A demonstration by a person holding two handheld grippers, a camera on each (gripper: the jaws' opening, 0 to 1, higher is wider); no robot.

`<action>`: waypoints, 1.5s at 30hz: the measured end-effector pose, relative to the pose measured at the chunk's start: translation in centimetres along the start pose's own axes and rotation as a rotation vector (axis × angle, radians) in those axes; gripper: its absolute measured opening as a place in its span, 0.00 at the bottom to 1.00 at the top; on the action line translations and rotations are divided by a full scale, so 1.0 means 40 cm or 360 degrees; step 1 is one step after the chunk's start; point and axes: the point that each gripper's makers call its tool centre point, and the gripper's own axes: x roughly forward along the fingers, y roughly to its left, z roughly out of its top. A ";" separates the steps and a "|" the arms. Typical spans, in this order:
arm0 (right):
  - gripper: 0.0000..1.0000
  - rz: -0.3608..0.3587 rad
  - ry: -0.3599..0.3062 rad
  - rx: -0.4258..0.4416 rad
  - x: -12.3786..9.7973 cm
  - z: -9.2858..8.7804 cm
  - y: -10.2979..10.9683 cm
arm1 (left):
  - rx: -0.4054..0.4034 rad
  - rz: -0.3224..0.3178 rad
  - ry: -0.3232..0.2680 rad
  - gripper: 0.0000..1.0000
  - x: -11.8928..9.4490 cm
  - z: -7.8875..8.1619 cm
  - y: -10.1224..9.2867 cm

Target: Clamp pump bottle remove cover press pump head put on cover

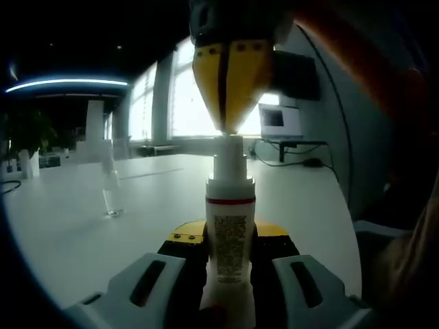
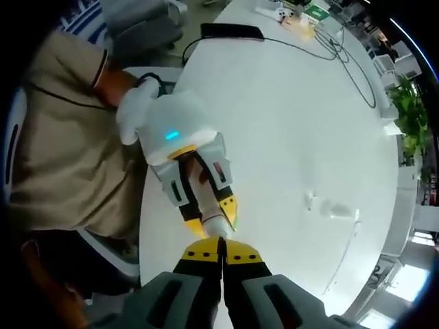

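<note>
Pump bottle stands upright, gripped by the left gripper fingers near 6 o'clock. Right gripper, fingers clenched together, sits on the pump head. I'd push straight down, centred. Clear cover waits at 9 o'clock on the white surface.

In the lower centre of the frame the left gripper clamps the pump bottle upright between its fingers; the bottle's white pump head rises at mid-frame; from the top centre the right gripper comes down, its yellow fingers closed together with tips touching the pump head; a clear cover stands on the white desk at centre left, well apart from the bottle.
</note>
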 end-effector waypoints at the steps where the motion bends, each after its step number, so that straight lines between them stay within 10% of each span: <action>1: 0.00 -0.0004 0.0002 -0.0006 0.000 0.000 0.002 | -0.0001 0.0000 0.0000 0.14 0.000 0.000 0.000; 45: 0.00 -0.0016 -0.0055 -0.0026 -0.002 -0.005 0.010 | -0.0001 -0.0006 0.0004 0.14 0.000 0.001 -0.005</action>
